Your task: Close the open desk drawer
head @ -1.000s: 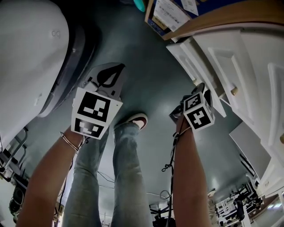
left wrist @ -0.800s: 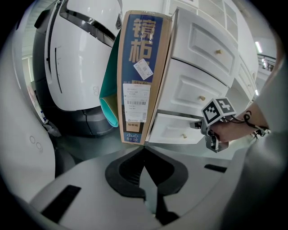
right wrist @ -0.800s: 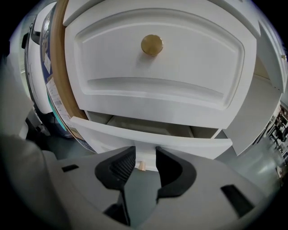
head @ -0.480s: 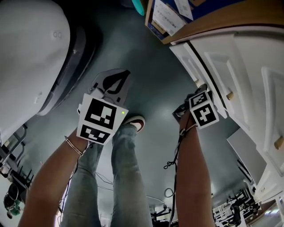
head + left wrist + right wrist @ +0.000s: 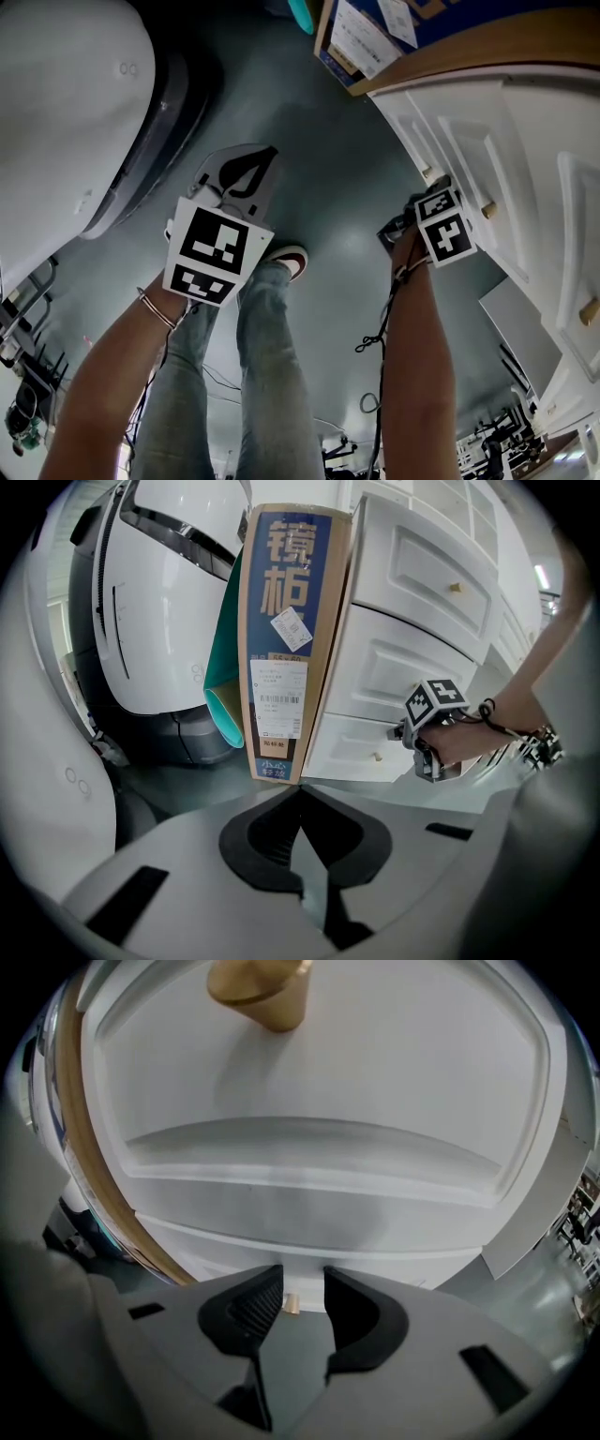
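The white desk (image 5: 525, 141) fills the right of the head view. Its low drawer front (image 5: 319, 1082) nearly fills the right gripper view, with a brass knob (image 5: 260, 993) at the top. My right gripper (image 5: 433, 192) is up against this drawer front, jaws open. Through the gap between its jaws (image 5: 303, 1283) a small brass knob (image 5: 291, 1304) of a lower front shows, untouched. From the left gripper view the right gripper (image 5: 427, 738) sits at the drawer (image 5: 375, 747), which looks about level with the fronts above. My left gripper (image 5: 253, 161) hangs over the floor, jaws shut (image 5: 300, 794) and empty.
A tall blue and brown cardboard box (image 5: 286, 639) leans against the desk's end, with a teal object (image 5: 220, 714) behind it. A large white and grey machine (image 5: 66, 131) stands at the left. The person's legs and shoe (image 5: 286, 258) are on the dark floor between the grippers.
The drawer, which stuck out from the desk a second ago, has slid in toward it. The right gripper moved right with it. The left gripper stayed about where it was.
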Demonstrator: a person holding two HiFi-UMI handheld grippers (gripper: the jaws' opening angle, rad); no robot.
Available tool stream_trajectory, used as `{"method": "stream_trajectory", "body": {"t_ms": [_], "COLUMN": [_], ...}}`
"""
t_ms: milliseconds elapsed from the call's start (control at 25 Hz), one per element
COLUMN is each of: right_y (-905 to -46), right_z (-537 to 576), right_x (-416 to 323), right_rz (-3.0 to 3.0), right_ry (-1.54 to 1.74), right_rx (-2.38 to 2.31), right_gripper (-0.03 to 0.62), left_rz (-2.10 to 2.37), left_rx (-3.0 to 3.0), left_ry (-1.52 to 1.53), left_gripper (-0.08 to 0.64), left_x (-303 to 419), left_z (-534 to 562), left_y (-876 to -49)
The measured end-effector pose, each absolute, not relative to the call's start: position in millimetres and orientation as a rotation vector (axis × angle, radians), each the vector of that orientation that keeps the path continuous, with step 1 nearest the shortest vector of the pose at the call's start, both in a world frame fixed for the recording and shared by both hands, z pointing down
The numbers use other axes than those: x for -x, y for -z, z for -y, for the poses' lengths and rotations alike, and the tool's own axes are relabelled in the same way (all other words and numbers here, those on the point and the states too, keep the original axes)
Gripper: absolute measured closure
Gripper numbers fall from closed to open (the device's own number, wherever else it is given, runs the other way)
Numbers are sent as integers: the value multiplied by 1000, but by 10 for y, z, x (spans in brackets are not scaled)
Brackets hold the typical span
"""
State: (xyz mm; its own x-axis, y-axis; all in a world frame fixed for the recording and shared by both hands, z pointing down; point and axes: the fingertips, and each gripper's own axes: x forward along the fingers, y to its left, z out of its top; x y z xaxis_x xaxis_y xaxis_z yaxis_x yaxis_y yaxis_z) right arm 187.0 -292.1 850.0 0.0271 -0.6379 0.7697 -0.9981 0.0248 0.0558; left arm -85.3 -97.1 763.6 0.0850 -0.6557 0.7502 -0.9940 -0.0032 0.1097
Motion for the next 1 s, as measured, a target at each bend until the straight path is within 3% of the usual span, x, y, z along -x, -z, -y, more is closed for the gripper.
{"method": "stream_trajectory", "body": {"t_ms": [440, 1000], "right_y": [-8468, -7862], "right_z": [2900, 2559], "right_x": [-1797, -1632], "right_rz": [1702, 1736], "right_ry": [-718, -706], "right_rx": [-1647, -1719], "right_gripper": [391, 383], "left_rz": [1636, 1559], "left_rx": [-1733, -1850], "left_ry": [-666, -687], "left_gripper": [548, 548], "left_x": [886, 880], "left_z": [877, 718], "left_y": [-7618, -7258]}}
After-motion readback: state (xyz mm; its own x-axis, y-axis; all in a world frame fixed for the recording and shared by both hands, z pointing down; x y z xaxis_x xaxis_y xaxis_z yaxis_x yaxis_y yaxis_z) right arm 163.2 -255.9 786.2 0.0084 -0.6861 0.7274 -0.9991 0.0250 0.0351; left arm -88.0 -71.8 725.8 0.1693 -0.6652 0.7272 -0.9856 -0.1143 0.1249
